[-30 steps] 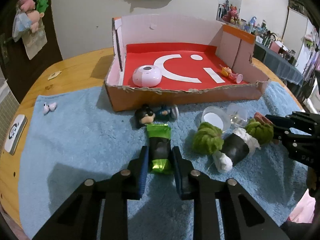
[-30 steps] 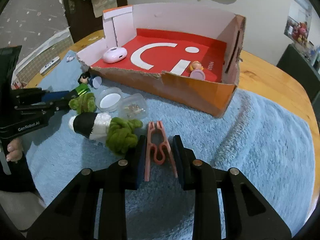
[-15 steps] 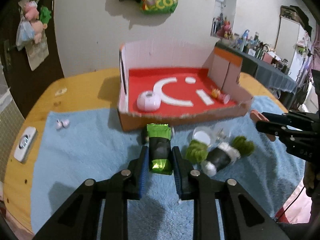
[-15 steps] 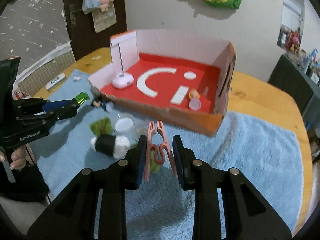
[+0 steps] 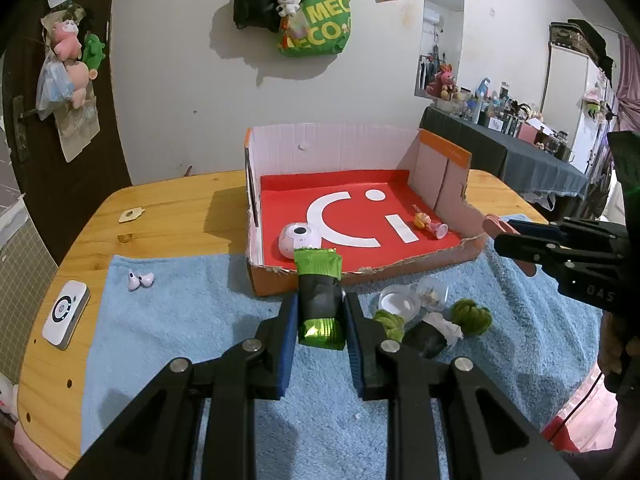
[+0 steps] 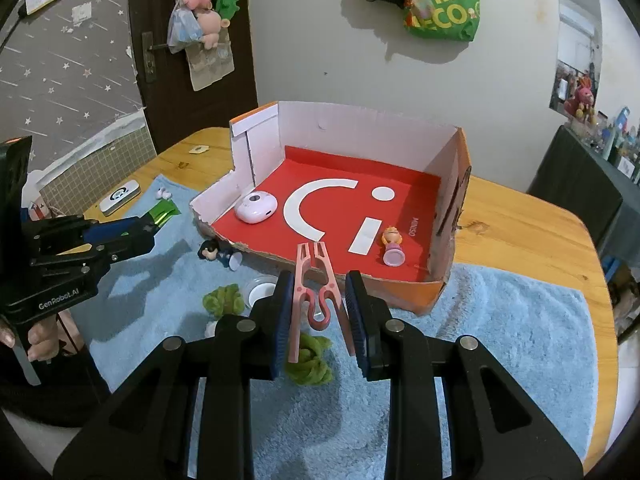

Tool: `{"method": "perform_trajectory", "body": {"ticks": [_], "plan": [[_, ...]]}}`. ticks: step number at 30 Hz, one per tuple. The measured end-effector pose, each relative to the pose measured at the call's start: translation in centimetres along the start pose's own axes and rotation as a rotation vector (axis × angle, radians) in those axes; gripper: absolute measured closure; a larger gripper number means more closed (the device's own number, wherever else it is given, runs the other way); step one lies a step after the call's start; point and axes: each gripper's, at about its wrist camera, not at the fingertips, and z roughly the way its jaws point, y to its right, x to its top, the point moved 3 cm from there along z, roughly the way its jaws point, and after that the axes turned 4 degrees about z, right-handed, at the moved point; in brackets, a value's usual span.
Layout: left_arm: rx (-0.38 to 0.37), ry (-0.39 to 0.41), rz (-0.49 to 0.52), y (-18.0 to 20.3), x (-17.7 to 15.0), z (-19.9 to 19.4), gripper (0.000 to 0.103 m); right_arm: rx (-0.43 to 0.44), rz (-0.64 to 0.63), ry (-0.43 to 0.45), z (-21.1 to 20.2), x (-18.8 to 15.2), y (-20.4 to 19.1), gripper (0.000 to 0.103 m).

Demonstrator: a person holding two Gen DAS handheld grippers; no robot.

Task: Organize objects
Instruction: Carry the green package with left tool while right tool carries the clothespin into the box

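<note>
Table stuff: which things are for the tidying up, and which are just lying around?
For tidying: snack packet, pink clip, box, doll, green yarn.

Just lying around: white gadget, earbuds, hanging bag.

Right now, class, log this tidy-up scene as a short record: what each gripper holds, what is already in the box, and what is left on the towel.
left gripper: shut on green snack packet
right gripper: shut on pink clothes peg
cardboard box: pink earbud case, small doll figure
blue towel: dark-haired figure, green yarn bundle, earbuds
</note>
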Motion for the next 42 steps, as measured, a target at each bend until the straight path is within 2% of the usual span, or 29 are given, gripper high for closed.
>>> {"method": "perform_trajectory", "body": {"ticks": [8, 15, 30, 42], "plan": [[-0.02, -0.001, 0.018, 0.5, 1.5, 1.0, 0.079, 0.01, 0.011, -0.001, 1.0, 1.4, 0.4, 0.078], [-0.043, -0.037, 0.029, 1.2, 3.6, 3.7, 0.079, 0.014, 0.003, -0.032, 3.5, 3.1, 1.0, 0.078], [-0.09, -0.236, 0.096, 2.3, 5.1, 12.9, 0.079, 0.028, 0.003, -0.254, 12.2, 4.4, 3.3, 0.078], [-0.1, -0.312, 0.098, 2.0, 4.4, 15.2, 0.079, 0.033, -0.012, -0.35, 14.7, 3.1, 3.4, 0.078]]}}
